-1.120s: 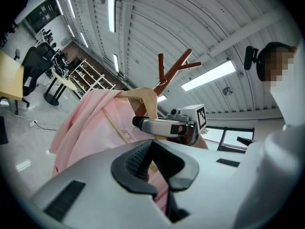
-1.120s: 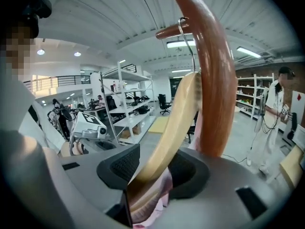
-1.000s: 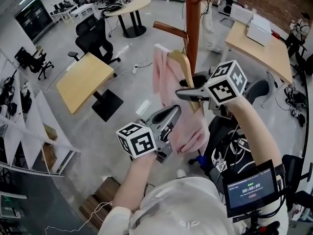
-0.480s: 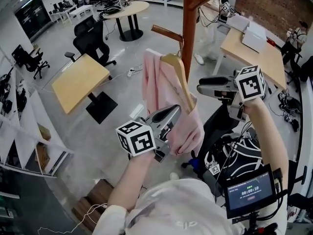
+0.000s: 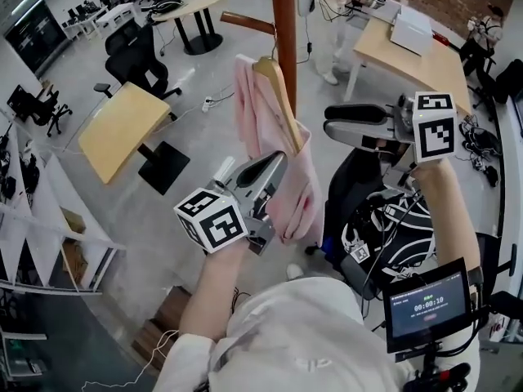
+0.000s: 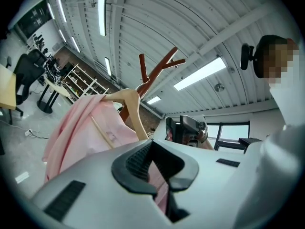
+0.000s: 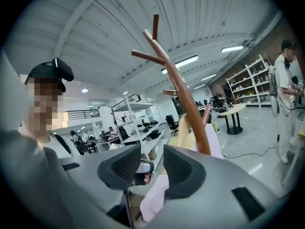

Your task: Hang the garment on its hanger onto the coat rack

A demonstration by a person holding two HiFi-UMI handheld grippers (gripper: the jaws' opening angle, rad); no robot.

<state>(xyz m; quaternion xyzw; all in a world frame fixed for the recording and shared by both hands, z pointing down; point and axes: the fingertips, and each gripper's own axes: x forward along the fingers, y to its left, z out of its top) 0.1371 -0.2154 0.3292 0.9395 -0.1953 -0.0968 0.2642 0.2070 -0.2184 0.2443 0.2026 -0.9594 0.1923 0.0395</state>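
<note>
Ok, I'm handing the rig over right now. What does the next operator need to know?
Left gripper: shut on the lower part of the pink cloth garment.
Right gripper: open and empty, off to the right of the light wooden hanger, not touching it.
Things: the garment drapes over the hanger, whose hook sits at a peg of the brown wooden coat rack.
Done: the hanger looks hung on the rack.
Left: open the left gripper to let the garment go, then draw both grippers clear.
</note>
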